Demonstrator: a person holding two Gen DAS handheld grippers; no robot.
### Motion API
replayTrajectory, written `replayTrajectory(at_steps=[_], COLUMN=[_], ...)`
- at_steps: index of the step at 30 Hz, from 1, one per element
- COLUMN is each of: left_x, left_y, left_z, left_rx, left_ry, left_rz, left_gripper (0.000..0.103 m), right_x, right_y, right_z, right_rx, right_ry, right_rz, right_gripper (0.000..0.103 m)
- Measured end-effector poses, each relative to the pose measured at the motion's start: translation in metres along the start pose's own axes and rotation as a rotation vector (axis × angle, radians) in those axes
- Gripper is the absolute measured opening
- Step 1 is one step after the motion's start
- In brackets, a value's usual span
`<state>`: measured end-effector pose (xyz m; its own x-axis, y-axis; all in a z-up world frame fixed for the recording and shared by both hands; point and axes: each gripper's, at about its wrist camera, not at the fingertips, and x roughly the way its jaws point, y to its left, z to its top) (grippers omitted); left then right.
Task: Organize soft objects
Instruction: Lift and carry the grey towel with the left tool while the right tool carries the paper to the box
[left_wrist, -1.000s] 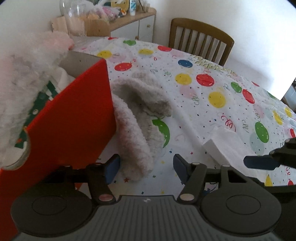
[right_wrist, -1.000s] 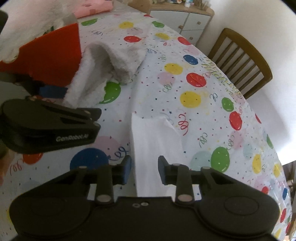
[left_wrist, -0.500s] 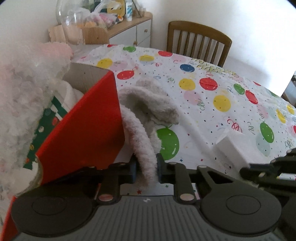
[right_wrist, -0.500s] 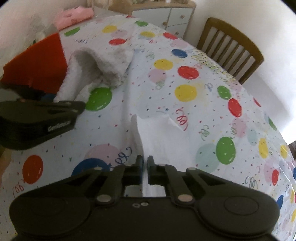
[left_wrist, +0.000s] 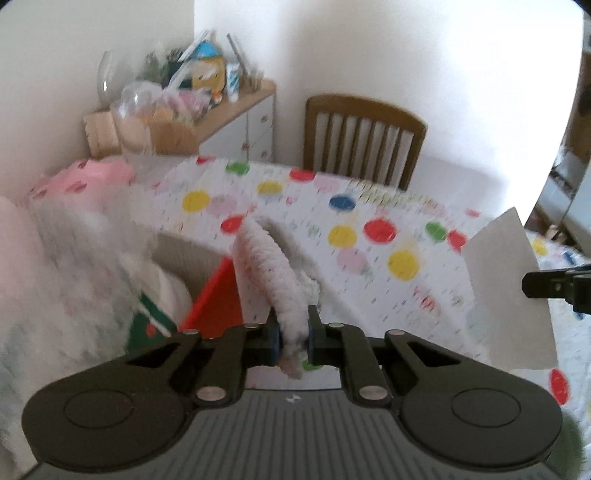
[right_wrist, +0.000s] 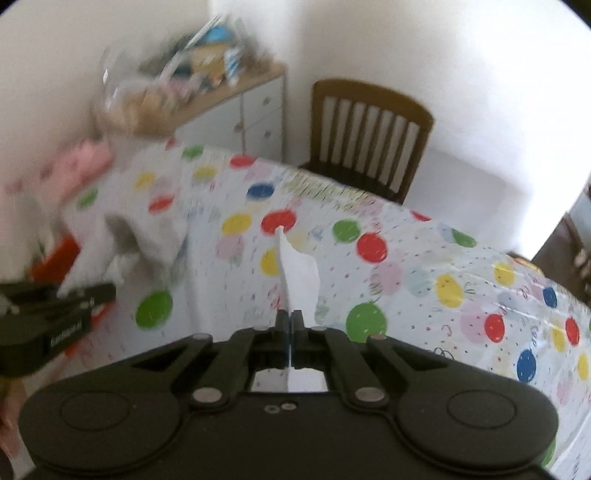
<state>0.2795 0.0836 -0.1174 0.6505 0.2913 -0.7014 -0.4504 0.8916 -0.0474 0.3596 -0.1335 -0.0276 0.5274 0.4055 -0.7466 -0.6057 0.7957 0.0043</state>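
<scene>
The left tool (left_wrist: 291, 339) is closed down on a fluffy grey-white towel (left_wrist: 271, 280), its blue-padded fingers (left_wrist: 274, 341) pinching one end; the towel rises from the grip as a raised band and drapes away toward the middle of the counter (left_wrist: 369, 254), right beside the corner of a red box (left_wrist: 218, 301). The right tool (right_wrist: 291, 325) is pressed fully together on a thin white cloth (right_wrist: 299, 275), which stands up edge-on from between the fingers, lifted off the counter's balloon-print cover.

On the side of the left tool, seen at the left edge of the right wrist view, there is white lettering (right_wrist: 66, 334), too blurred to read with certainty.

The left wrist view shows the white cloth (left_wrist: 508, 291) broadside, as a wide sheet hanging from the right tool (left_wrist: 554, 282) at the counter's right side; the right wrist view shows only its thin edge. The left view also shows the red box open, with white fluffy material (left_wrist: 70, 266) and a green patterned item (left_wrist: 149, 319) in it, and a pink soft object (left_wrist: 99, 175) near the counter's far left corner. The right view shows the towel (right_wrist: 155, 236) lying partly on the counter near the left edge. Both views show a wooden chair (right_wrist: 369, 133) at the far edge.
</scene>
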Motion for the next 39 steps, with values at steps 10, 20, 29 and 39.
replayTrajectory(at_steps=[10, 20, 29, 39], left_x=[-0.056, -0.112, -0.158, -0.210], left_y=[0.023, 0.059, 0.098, 0.153], left_z=[0.037, 0.041, 0.039, 0.044], left_rx=[0.001, 0.029, 0.017, -0.033], left_ry=[-0.108, -0.127, -0.158, -0.236], left_rz=[-0.143, -0.228, -0.264, -0.255], left_gripper=[0.012, 0.012, 0.012, 0.012], right_x=[-0.060, -0.112, -0.142, -0.153], right_y=[-0.009, 0.024, 0.062, 0.110], right_z=[0.007, 0.001, 0.002, 0.014], right_rx=[0.121, 0.102, 0.082, 0.055], right_ry=[-0.070, -0.077, -0.115, -0.141], right_rz=[0.064, 0.118, 0.216, 0.329], right_gripper=[0.000, 0.000, 0.000, 0.000])
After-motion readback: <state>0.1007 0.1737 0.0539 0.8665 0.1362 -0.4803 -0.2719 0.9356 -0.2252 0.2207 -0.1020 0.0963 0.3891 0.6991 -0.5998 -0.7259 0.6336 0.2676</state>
